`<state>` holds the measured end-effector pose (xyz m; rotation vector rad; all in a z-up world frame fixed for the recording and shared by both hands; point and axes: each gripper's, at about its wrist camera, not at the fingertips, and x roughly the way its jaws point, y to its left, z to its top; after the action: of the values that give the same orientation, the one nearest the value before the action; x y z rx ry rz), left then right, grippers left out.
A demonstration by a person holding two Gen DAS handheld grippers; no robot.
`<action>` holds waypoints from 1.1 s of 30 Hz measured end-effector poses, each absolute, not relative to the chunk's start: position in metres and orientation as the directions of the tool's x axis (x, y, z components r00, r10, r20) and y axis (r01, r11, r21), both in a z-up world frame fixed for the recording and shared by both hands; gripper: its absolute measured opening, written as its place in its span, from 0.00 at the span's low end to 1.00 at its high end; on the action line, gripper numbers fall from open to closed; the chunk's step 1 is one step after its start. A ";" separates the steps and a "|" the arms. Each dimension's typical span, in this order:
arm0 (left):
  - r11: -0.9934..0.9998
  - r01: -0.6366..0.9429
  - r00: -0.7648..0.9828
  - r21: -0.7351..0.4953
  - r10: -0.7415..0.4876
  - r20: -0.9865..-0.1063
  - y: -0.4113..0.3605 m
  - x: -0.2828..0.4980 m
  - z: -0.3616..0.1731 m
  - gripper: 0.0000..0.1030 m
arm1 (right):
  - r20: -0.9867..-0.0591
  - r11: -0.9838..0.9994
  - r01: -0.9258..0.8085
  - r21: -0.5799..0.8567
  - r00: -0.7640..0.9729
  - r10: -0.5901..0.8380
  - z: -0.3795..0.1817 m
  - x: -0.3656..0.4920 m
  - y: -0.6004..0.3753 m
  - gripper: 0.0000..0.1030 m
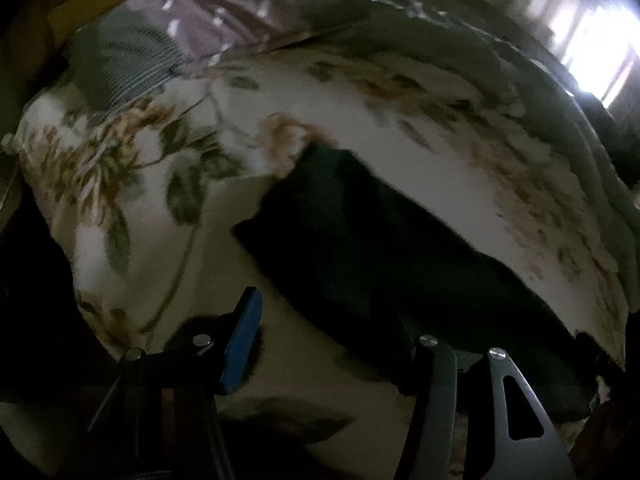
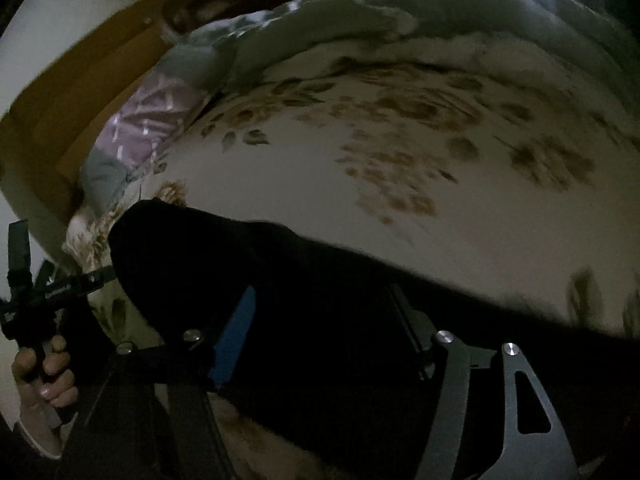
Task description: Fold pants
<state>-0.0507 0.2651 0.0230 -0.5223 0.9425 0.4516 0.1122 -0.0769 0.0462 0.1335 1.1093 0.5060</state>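
Far left in the right wrist view, the person's left hand (image 2: 42, 380) grips the handle of the left gripper (image 2: 60, 284), which reaches toward the left end of the black pants (image 2: 320, 320); from this side I cannot tell how its jaws stand. Behind it, along the left edge, runs the wooden headboard (image 2: 60, 120), with a pillow (image 2: 136, 132) in purple and grey-green lying against it.

The left wrist view shows the left gripper (image 1: 320, 328) with its jaws spread wide and holding nothing. Its blue pad (image 1: 242, 344) hovers over bare floral bedsheet (image 1: 140, 160), while the opposite finger is over the dark cloth. Here the pants (image 1: 380, 260) lie flat on the bed as a dark band running from mid-frame toward the lower right.

In the middle of the right wrist view, the right gripper (image 2: 320, 320) hangs directly over the pants, jaws also wide apart and empty, with dark fabric showing between them. The garment stretches from the left edge of the bed across to the right, on the near part of the sheet (image 2: 400, 160). Further right and behind, a grey-green duvet (image 2: 440, 20) is bunched along the far side of the bed.
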 end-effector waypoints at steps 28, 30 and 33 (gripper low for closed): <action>0.982 -0.053 0.457 -0.179 -0.135 -0.879 0.014 0.045 0.040 0.67 | -0.812 0.852 0.238 0.467 0.497 0.306 0.034 -0.004 -0.286 0.65; 0.985 -0.015 0.449 -0.169 -0.145 -0.882 -0.004 0.051 0.042 0.67 | -0.812 0.843 0.263 0.470 0.504 0.295 0.033 -0.005 -0.295 0.65; 0.986 0.046 0.435 -0.160 -0.164 -0.885 -0.026 0.055 0.045 0.67 | -0.815 0.820 0.323 0.473 0.512 0.269 0.028 -0.006 -0.311 0.66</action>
<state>0.0550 -0.0260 0.0449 -0.1176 1.1140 -0.1312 -0.0056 -0.3108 0.0276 0.6390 1.0521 -0.0350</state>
